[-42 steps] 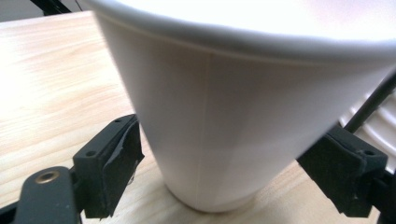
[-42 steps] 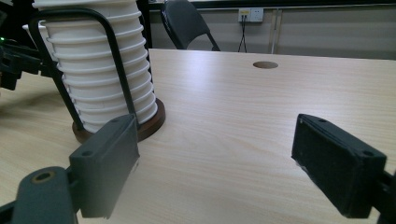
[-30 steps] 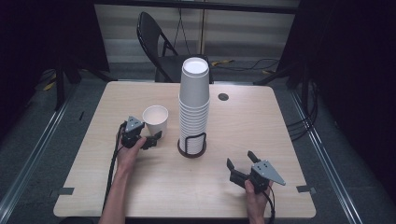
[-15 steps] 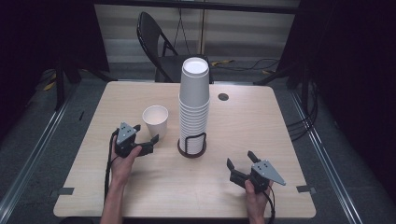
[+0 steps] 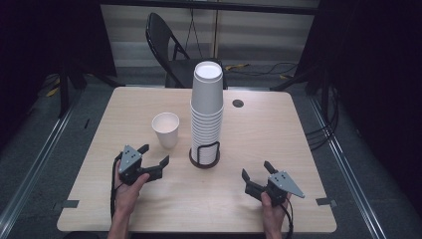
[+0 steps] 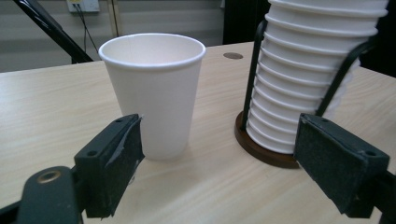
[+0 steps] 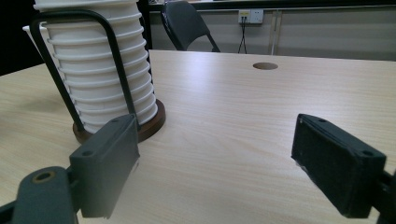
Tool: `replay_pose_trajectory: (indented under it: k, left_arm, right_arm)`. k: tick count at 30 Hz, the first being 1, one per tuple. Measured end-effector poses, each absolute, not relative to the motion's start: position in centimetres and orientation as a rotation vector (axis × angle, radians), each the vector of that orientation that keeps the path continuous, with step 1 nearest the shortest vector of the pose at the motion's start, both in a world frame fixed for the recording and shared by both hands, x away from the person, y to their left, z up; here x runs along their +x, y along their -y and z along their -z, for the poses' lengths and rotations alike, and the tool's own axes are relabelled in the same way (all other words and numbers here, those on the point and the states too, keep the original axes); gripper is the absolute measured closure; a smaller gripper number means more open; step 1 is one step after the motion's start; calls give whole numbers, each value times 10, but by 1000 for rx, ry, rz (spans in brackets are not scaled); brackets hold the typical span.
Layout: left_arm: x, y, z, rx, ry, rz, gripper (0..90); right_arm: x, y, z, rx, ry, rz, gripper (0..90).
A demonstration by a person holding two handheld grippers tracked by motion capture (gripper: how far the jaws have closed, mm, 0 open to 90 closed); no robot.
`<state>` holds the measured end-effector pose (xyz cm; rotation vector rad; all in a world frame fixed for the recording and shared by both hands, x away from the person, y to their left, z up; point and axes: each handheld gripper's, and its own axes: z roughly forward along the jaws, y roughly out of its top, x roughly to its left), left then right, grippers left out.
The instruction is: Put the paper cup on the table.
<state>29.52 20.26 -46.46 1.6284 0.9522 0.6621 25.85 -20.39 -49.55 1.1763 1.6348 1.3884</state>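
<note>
Single cup (image 5: 166, 129): stands upright, mouth up, left of the stack and nearer the table's (image 5: 298, 129) left edge than its right. Set apart and free on all sides, so jaws can likely close on it from the near side.
Cup contents: empty, going by the bare white inside wall in the left gripper view.
Cup stack (image 5: 206, 112): nested cups, mouths down, about mid-table; no contents visible.
Holder (image 5: 204, 157): round dark base with black wire loops up the sides, seemingly to keep the stack from toppling.
Left gripper (image 5: 153, 155): jaws wide apart, gripping nothing; just short of the single cup, aimed between it and the holder.
Right gripper (image 5: 257, 175): jaws apart, empty; low by the near edge, right of the holder, well clear.
Cable hole (image 5: 238, 103): toward the far edge, right of the stack.
</note>
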Motion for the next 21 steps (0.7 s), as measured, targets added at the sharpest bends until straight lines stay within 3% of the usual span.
replay_pose_trajectory:
  k: [21]
  left_arm:
    - [263, -202, 495, 1572, -1016, -705, 155]
  right_arm:
    - [258, 204, 495, 1175, -1635, -1388, 143]
